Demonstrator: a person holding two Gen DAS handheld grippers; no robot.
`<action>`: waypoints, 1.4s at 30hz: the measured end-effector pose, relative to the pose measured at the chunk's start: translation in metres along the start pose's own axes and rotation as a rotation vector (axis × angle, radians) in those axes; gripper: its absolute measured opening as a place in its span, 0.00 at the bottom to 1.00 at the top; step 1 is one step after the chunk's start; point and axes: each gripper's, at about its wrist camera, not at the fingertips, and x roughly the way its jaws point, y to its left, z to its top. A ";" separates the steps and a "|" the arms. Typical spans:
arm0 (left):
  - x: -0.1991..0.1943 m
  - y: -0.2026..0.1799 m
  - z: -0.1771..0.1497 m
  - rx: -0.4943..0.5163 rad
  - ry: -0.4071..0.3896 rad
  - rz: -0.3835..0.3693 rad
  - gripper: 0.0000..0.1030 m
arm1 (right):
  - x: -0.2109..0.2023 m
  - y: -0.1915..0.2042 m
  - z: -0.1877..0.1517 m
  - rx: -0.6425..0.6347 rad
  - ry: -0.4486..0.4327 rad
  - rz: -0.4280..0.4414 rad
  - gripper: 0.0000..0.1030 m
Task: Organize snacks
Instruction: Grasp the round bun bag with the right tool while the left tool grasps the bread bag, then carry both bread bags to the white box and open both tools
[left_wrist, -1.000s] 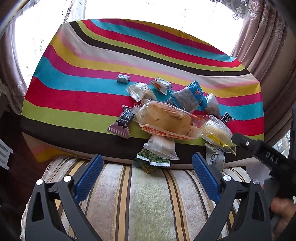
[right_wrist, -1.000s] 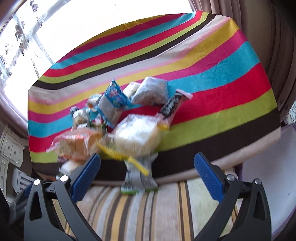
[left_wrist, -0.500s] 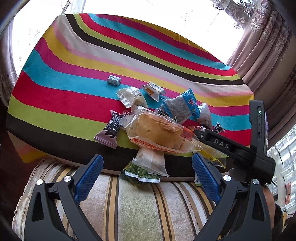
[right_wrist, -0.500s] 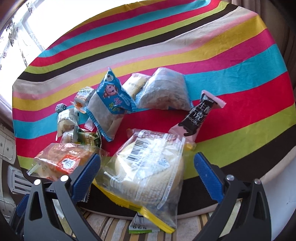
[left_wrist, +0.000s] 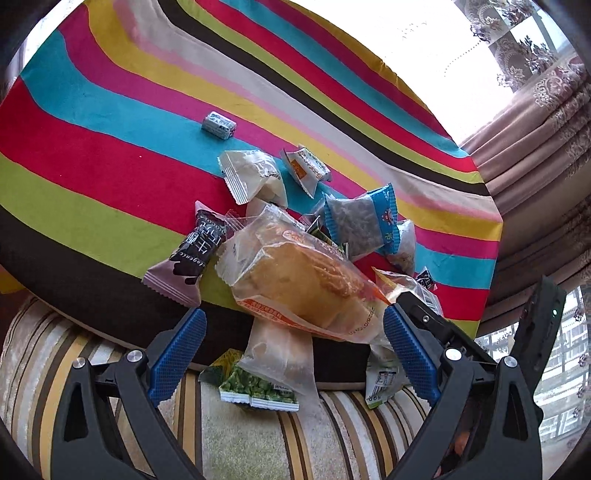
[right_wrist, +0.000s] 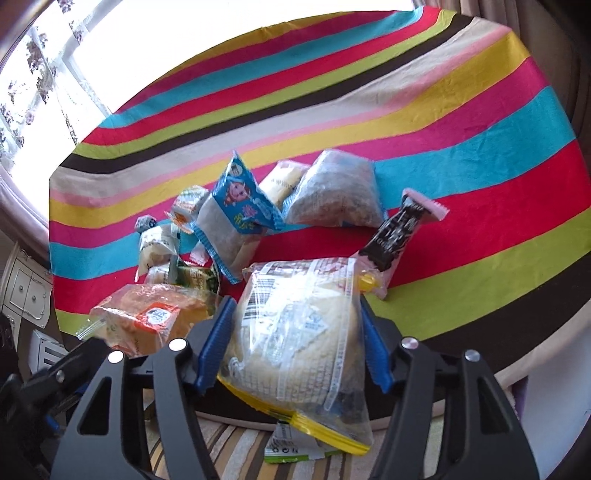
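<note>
Clear crinkly cake bag (right_wrist: 295, 325), barcode label, yellow seal edge

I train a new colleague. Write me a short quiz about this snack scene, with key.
1. True or false: the left gripper holds a snack.
2. What sits between the pads of the right gripper? A) chocolate bar B) clear bag of pale cake C) pea packet
3. Which snack lies apart from the pile?
Key: 1. False, open. 2. B; the jaws have just been closing onto it. 3. The small wrapped candy.
</note>
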 end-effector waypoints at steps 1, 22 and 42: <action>0.003 0.001 0.002 -0.011 0.004 -0.006 0.90 | -0.005 -0.002 0.001 -0.001 -0.015 0.000 0.61; 0.034 -0.025 0.021 0.015 -0.027 0.028 0.44 | -0.020 -0.029 -0.006 -0.007 0.022 -0.073 0.76; 0.012 -0.044 0.014 0.096 -0.102 -0.054 0.36 | -0.023 -0.034 -0.002 -0.010 -0.009 -0.048 0.58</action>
